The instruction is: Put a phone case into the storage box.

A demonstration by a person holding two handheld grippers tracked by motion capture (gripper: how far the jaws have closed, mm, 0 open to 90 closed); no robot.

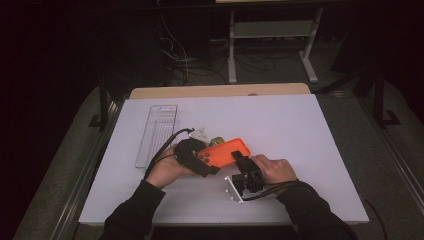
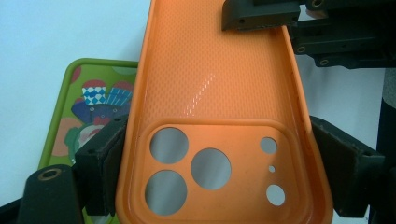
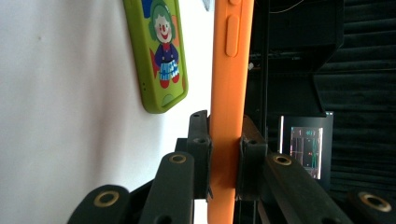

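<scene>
An orange phone case (image 1: 225, 151) is held just above the white table (image 1: 300, 130), its open inside facing up. My left gripper (image 2: 219, 163) is shut across the width of the orange case (image 2: 219, 84) at the end with the camera holes, one pad on each long side. My right gripper (image 3: 225, 154) is shut on one side wall of the orange case (image 3: 231, 70), near the other end. In the high view the left gripper (image 1: 202, 162) and the right gripper (image 1: 240, 161) stand close together at the table's middle front. Under the orange case lies a green phone case (image 2: 93, 102) with a clown picture.
A clear plastic tray (image 1: 157, 132) lies lengthwise at the left of the table. A small white thing (image 1: 200, 133) sits just behind the green case (image 1: 216, 140). Beyond the table's far edge are a wooden board (image 1: 220, 90), cables and a white stand (image 1: 270, 30) on the dark floor.
</scene>
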